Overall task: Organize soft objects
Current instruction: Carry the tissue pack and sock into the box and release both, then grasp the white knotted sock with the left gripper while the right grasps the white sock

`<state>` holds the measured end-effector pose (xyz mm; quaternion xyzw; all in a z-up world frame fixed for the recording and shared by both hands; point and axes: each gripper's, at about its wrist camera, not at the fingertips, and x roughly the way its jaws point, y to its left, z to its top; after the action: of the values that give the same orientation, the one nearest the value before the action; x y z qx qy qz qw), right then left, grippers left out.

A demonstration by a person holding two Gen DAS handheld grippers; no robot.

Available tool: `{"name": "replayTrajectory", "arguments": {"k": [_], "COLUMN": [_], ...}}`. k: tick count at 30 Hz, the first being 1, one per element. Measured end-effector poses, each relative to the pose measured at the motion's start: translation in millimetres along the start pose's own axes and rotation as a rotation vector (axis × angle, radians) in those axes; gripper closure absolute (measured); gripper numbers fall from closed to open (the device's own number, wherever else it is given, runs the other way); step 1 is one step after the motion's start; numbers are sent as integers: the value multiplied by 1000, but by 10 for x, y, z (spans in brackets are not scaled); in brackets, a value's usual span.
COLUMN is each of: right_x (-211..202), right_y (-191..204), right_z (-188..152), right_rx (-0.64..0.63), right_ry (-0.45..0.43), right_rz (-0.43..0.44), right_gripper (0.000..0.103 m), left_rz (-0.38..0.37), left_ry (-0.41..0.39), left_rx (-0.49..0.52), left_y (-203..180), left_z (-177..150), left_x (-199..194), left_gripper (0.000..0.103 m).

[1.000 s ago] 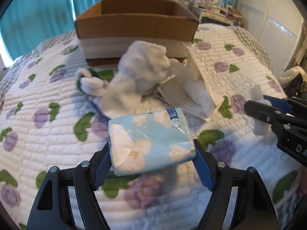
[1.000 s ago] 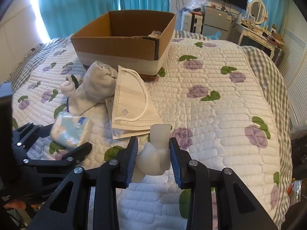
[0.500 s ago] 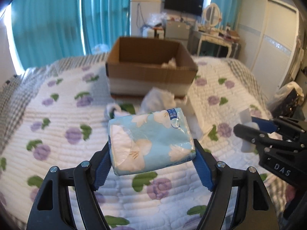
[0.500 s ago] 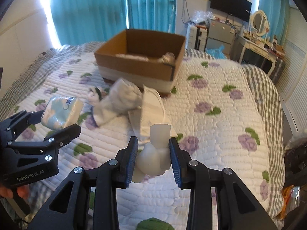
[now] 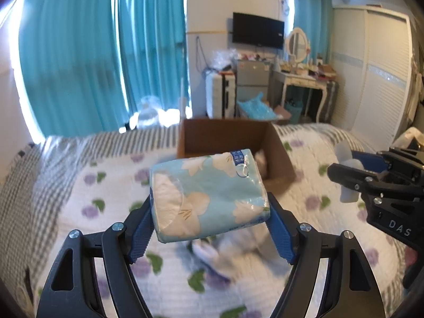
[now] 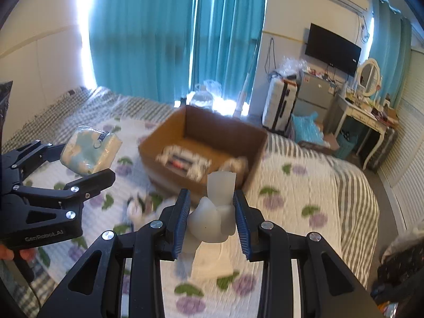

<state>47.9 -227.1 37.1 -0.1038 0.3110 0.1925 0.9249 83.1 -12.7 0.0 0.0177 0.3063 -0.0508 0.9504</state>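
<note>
"DAS" on right gripper point(image 5: 352, 179) — "GenRobot.AI" on left gripper point(image 6: 87, 156)

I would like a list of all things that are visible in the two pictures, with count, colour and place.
tissue pack: 1, light blue with white flowers, held in the left gripper above the bed
soft white item: 1, translucent white, held in the right gripper
cardboard box: 1, brown, open, on the bed, some items inside
sock bundle: 1, white, blurred, on the quilt under the tissue pack
quilt: 1, white with purple flowers, covers the bed
curtains: teal, behind the bed
television: 1, black, on the wall
left gripper: 1, black with blue pads
right gripper: 1, black with blue pads
</note>
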Motion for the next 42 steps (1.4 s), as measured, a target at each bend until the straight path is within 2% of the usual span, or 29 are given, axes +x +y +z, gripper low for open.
{"name": "replayTrajectory", "arguments": {"k": [9,12,16,23,28,30,32,33,34,37,42], "right_x": [438,690,1115,1909,2270,2298,2270,2219,2125,1852,1245], "right_y": [-224,-283,-359,-472,-607,-641,-654,-662,-679,-719,-679], "right_z": [663,838,1000,973,825,774,765,780,803,865,1012], "right_rx": [-3,5,14,31,83,101,108,107,108,119,100], "right_ry": [-52,-47,-19,79,117,116,111,95,68,24,-35], "right_rz": [3,16,26,18,35,46,43,31,16,3,-56], "right_gripper": [70,70,70,70,68,67,56,40,30,27,24], "left_rz": [53,50,10,10,19,16,6,6,10,31,38], "left_ry": [-49,-55,-24,62,74,71,68,69,67,51,16], "left_rx": [80,85,85,91,151,173,184,186,185,183,166], "left_y": [67,89,94,89,-42,-90,-110,-119,-133,-163,-151], "left_z": [554,682,769,719,647,631,635,655,667,724,880], "left_x": [522,770,1190,1816,1981,1987,1989,1986,1971,1851,1416], "left_gripper": [27,27,27,27,26,25,25,24,22,20,16]}}
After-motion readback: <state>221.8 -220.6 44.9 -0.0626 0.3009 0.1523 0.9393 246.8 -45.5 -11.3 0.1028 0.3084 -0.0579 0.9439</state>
